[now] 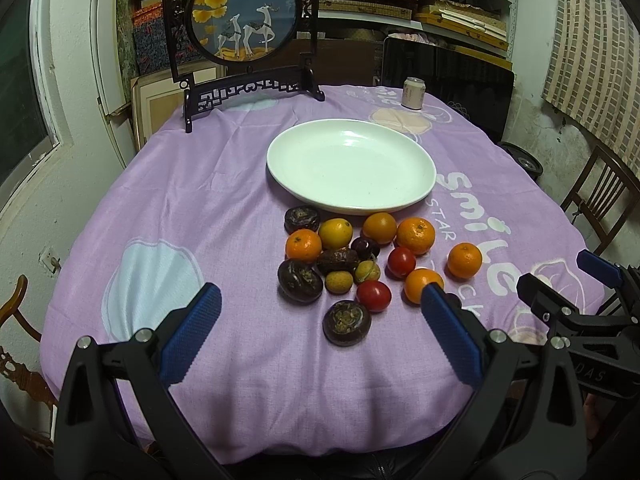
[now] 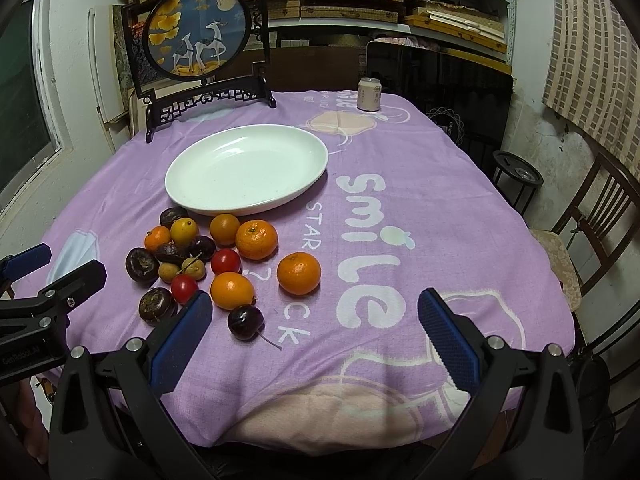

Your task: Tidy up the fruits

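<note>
An empty white plate (image 1: 351, 166) (image 2: 247, 170) sits mid-table on the purple cloth. In front of it lies a cluster of fruit: several oranges (image 1: 415, 235) (image 2: 256, 239), red tomatoes (image 1: 373, 295) (image 2: 225, 261), dark water chestnuts (image 1: 346, 322) (image 2: 157, 306), small yellow fruits (image 1: 339, 281) and a dark plum (image 2: 245, 322). One orange (image 1: 464, 260) (image 2: 299, 273) lies apart to the right. My left gripper (image 1: 320, 328) is open and empty, hovering just before the cluster. My right gripper (image 2: 316, 336) is open and empty, to the right of the cluster; it also shows at the right edge of the left wrist view (image 1: 568, 280).
A framed deer picture on a black stand (image 1: 244, 28) (image 2: 198, 32) stands at the table's back left. A drink can (image 1: 413, 93) (image 2: 369, 94) stands at the back. Wooden chairs (image 2: 592, 232) flank the table. Shelves of boxes fill the back wall.
</note>
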